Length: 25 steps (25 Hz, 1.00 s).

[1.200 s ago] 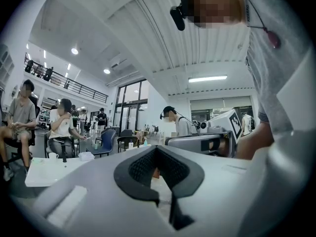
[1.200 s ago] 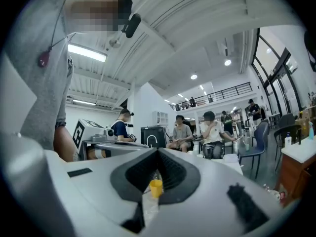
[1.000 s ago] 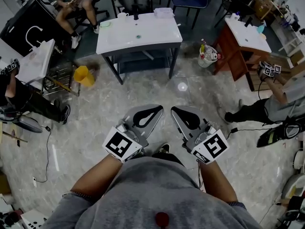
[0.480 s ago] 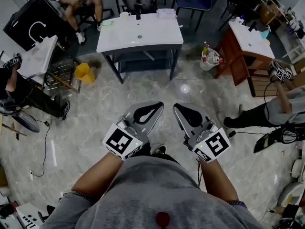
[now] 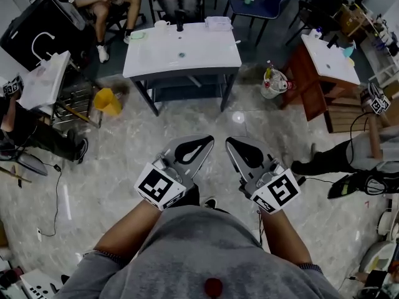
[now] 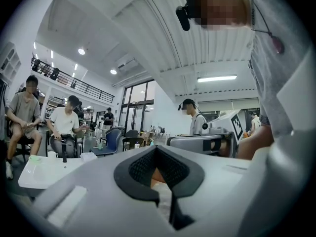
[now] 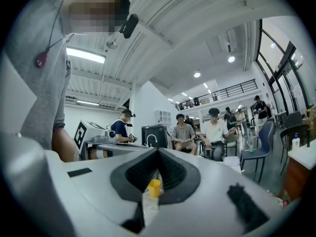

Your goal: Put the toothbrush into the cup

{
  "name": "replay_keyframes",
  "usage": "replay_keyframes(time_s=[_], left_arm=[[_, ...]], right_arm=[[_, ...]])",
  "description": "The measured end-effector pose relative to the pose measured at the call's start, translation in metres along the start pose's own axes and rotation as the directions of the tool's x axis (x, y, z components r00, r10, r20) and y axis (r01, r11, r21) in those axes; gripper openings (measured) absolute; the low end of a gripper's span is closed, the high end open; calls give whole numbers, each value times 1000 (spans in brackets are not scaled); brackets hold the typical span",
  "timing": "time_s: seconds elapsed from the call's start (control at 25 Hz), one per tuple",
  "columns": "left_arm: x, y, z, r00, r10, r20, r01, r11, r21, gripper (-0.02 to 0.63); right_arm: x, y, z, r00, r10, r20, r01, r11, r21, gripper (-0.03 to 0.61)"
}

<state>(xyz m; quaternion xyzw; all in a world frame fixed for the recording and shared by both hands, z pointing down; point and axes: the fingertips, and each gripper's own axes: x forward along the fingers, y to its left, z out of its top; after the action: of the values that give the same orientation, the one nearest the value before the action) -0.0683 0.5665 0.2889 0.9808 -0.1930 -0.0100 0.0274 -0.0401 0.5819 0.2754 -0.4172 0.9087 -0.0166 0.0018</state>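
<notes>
Both grippers are held level side by side in front of my body, over the marble floor. My left gripper (image 5: 207, 141) is shut with nothing between its jaws, and so is my right gripper (image 5: 229, 143). Well ahead of them stands a white sink table (image 5: 206, 52) with a black faucet (image 5: 179, 23). A white cup (image 5: 161, 24) stands at its far edge, left of the faucet. In the left gripper view the cup (image 6: 52, 155) shows on the table far to the left. I cannot make out a toothbrush.
A yellow bucket (image 5: 109, 99) lies left of the table and a pail of bottles (image 5: 274, 81) right of it. A second sink on a wooden stand (image 5: 327, 52) is at the right. People sit behind the table. A person and cables are at the right.
Both grippers have moved forward together towards the white table, which now sits slightly nearer and lower in the head view. Their jaws stayed shut and side by side.
</notes>
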Motion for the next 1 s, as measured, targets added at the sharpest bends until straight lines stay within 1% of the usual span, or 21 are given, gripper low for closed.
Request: replay_keyframes(time_s=[0.16,0.28,0.6,1.0], left_arm=[[12,26,-3,1000,-6,-17,6,1000,21,8],[21,44,0,999,-13,-41,13,1000,-3,8],[32,104,2,999,-28,-35,28,999,-25,8],[38,163,3,996,-83,-18,82,996,-31,8]], right_arm=[[25,-19,-2,1000,2,-7,-2,1000,3,14],[45,-33,-3,1000,3,-14,-2,1000,6,14],[98,-60,-3,999,-10,-30,10,1000,7,14],[155,-81,-7,998,-51,-40,51,999,-6,14]])
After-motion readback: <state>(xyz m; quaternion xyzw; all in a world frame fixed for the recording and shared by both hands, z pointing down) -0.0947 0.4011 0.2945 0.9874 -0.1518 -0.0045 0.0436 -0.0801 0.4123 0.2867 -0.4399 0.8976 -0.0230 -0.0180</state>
